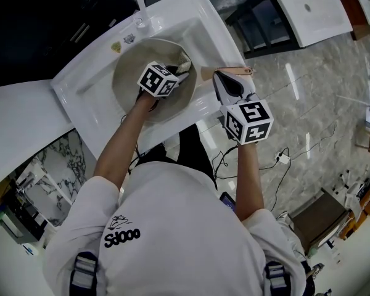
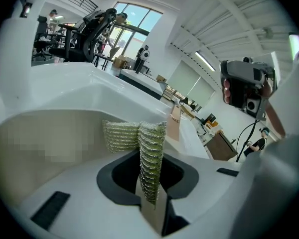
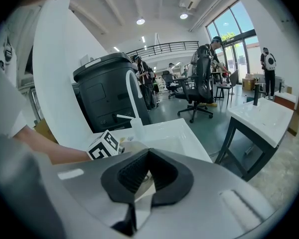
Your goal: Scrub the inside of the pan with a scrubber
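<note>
Clamped scrubber (image 2: 152, 156) in left gripper (image 1: 176, 66), inside pan (image 1: 128, 73) | pinched handle (image 1: 235, 71) in right gripper (image 1: 224, 82) | judged risk: handle slip under scrub pressure

Left gripper (image 2: 152, 203): jaws squeezed tight on scrubber (image 2: 150, 153). Scrubber is bumpy mesh, pale green and silver, folded, sticking up past jaw tips. Behind it, inside of pan (image 2: 50, 133), creamy colour; scrubber touching it or not, can't tell. White sink (image 2: 89, 83) curves round behind pan. Wooden handle (image 2: 175, 122) just right of scrubber. Right gripper (image 2: 246, 86) high on right, dark grey, hand (image 2: 227, 91) on it. Far back: black chair (image 2: 97, 24), big windows (image 2: 139, 21).
</note>
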A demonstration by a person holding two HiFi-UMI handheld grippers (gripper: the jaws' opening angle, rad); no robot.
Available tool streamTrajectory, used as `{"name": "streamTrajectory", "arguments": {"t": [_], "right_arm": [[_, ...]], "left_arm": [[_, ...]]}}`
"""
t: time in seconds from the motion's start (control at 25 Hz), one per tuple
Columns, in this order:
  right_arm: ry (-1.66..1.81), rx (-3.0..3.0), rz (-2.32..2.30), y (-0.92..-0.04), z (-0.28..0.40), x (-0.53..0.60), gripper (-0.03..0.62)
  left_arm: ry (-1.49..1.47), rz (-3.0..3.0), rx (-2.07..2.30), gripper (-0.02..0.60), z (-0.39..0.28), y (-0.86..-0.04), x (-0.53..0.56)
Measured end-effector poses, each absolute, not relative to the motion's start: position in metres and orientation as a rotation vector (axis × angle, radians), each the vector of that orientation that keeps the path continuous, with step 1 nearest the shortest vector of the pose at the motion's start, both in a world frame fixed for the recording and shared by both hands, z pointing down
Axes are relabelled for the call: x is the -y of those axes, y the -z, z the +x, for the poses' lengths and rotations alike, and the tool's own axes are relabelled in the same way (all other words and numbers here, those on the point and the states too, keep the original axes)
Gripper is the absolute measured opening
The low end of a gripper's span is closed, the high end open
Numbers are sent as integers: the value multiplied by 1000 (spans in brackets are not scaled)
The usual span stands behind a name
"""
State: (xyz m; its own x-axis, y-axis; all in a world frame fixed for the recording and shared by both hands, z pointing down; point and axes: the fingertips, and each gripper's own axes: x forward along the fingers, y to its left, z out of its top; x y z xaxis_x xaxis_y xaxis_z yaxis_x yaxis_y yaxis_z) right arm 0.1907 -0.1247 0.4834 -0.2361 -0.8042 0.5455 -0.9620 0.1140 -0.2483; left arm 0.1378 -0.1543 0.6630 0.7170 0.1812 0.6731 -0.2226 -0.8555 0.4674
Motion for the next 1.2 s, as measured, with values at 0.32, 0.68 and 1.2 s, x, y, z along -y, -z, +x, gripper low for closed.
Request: {"name": "streamTrajectory", "arguments": {"t": [0.32, 0.68, 1.2], "right_arm": [[-816, 2121, 1750, -481, 185, 118, 10], [-808, 2140, 1750, -477, 178, 109, 11], [-778, 2170, 1722, -469, 153, 101, 11]], "left_arm": [[-1017, 2353, -227, 67, 136, -657, 112], [-1070, 2288, -476, 64, 116, -648, 76], [-1192, 2078, -698, 63, 66, -641, 44]]}}
